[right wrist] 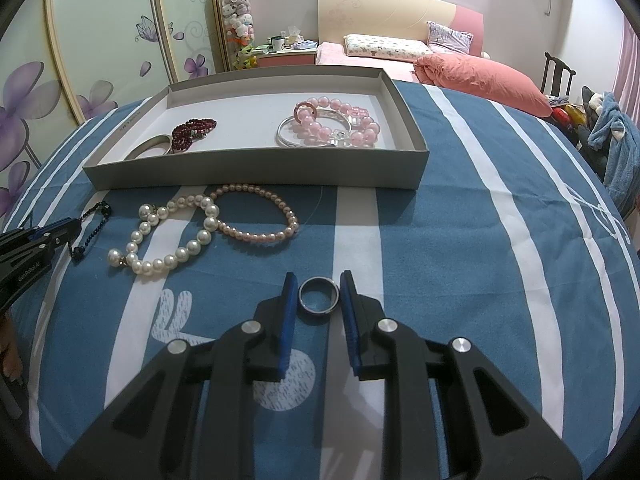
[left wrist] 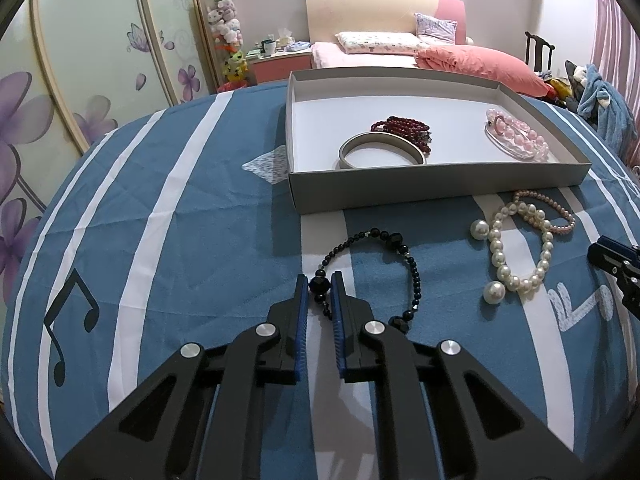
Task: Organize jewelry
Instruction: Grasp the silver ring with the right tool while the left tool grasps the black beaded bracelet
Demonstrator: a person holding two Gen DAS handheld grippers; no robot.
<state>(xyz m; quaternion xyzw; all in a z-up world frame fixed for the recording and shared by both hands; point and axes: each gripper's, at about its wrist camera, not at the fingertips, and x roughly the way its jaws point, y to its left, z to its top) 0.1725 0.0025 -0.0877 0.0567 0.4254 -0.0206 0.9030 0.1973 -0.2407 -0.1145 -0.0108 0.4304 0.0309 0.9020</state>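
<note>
My left gripper [left wrist: 319, 285] is shut on a large bead of the black bead bracelet [left wrist: 414, 276], which lies on the blue striped cloth. My right gripper [right wrist: 319, 285] has its jaws around a dark metal ring [right wrist: 319, 295] on the cloth, touching or nearly touching its sides. A white pearl bracelet [right wrist: 170, 236] and a pink pearl bracelet [right wrist: 256, 216] lie in front of the grey tray [right wrist: 256, 168]. The tray [left wrist: 400, 188] holds a silver bangle [left wrist: 382, 150], dark red beads [left wrist: 404, 128] and pink beads [left wrist: 516, 140] on a clear bangle.
The table is covered by a blue cloth with white stripes [left wrist: 180, 220]. A bed with pink bedding [right wrist: 480, 72] stands behind it, a wardrobe with flower doors [left wrist: 60, 80] at left, and a chair with clothes [right wrist: 612, 132] at right.
</note>
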